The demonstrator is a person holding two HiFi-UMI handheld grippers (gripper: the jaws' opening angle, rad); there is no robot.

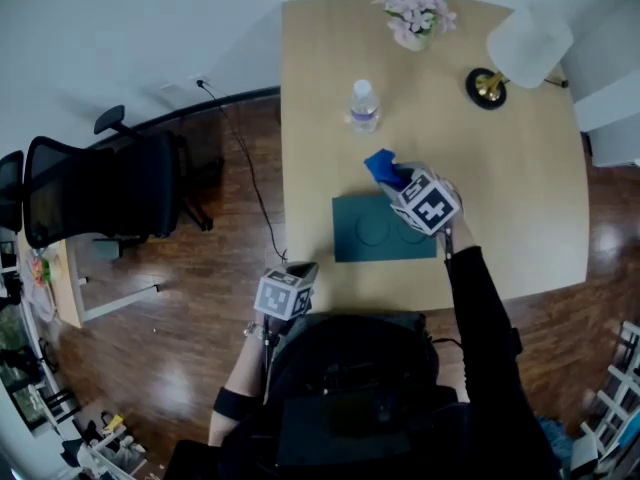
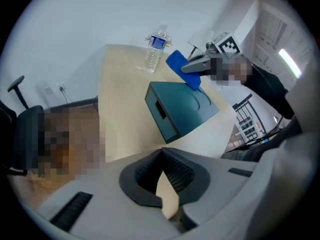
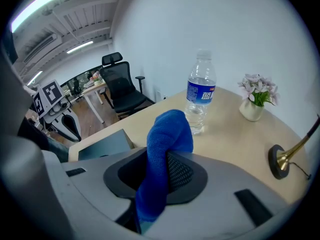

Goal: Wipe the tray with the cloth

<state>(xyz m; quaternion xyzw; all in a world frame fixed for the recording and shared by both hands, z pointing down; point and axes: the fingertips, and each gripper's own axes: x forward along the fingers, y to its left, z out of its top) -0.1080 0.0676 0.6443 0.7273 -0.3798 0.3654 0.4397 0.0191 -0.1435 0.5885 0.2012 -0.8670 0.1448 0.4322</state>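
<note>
The right gripper (image 1: 398,181) is clamped on the blue cloth (image 1: 382,167) over the far edge of the teal tray (image 1: 365,240) on the table (image 1: 520,228) — cloth in hand, wiping apparently all left to do — while the left gripper (image 1: 300,271) hangs closed and empty, near-left.

Tray (image 1: 385,228) lies on table (image 1: 520,168), near front edge. Bottle (image 1: 364,105) stands behind tray. Vase (image 1: 415,13) at far edge; lamp (image 1: 520,53) right of vase. Chair (image 1: 100,188) left of table.
</note>
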